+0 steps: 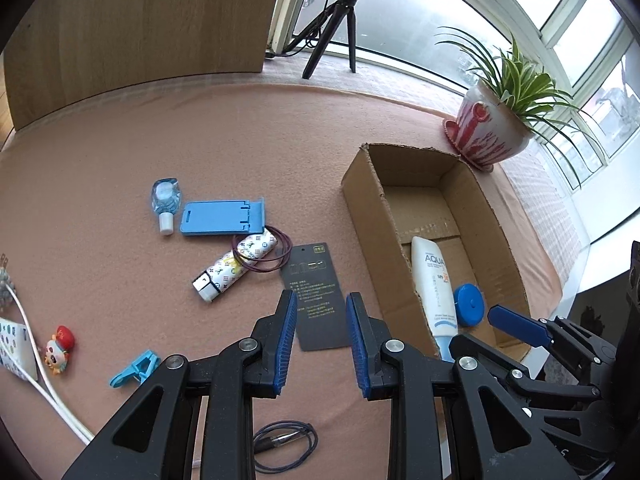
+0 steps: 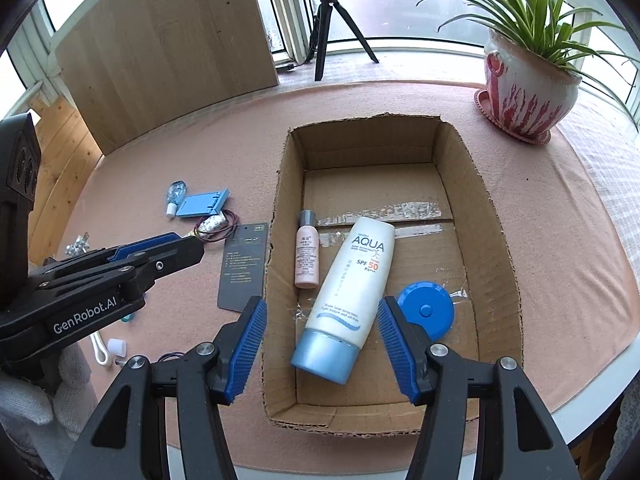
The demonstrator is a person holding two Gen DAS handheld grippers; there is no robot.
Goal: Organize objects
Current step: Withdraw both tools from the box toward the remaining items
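An open cardboard box (image 2: 496,240) (image 1: 360,200) lies on the pink tablecloth. In it lie a white AQUA sunscreen tube (image 2: 348,292) (image 1: 434,280), a small pink bottle (image 2: 307,254) and a round blue tape measure (image 2: 426,312) (image 1: 468,304). My right gripper (image 2: 322,344) is open and empty, hovering over the tube's near end. My left gripper (image 1: 321,342) is open and empty above a dark grey card (image 1: 316,296) (image 2: 243,264). Left of the box lie a patterned white case with hair ties (image 1: 236,266), a blue phone stand (image 1: 220,218) and a small clear blue bottle (image 1: 166,204).
A potted plant (image 2: 528,92) stands at the back right. A tripod (image 2: 328,20) and wooden board (image 2: 168,40) stand behind the table. Near the left edge lie a blue clip (image 1: 134,370), a small toy figure (image 1: 60,348), a white cable (image 1: 44,384) and a coiled dark cord (image 1: 286,446).
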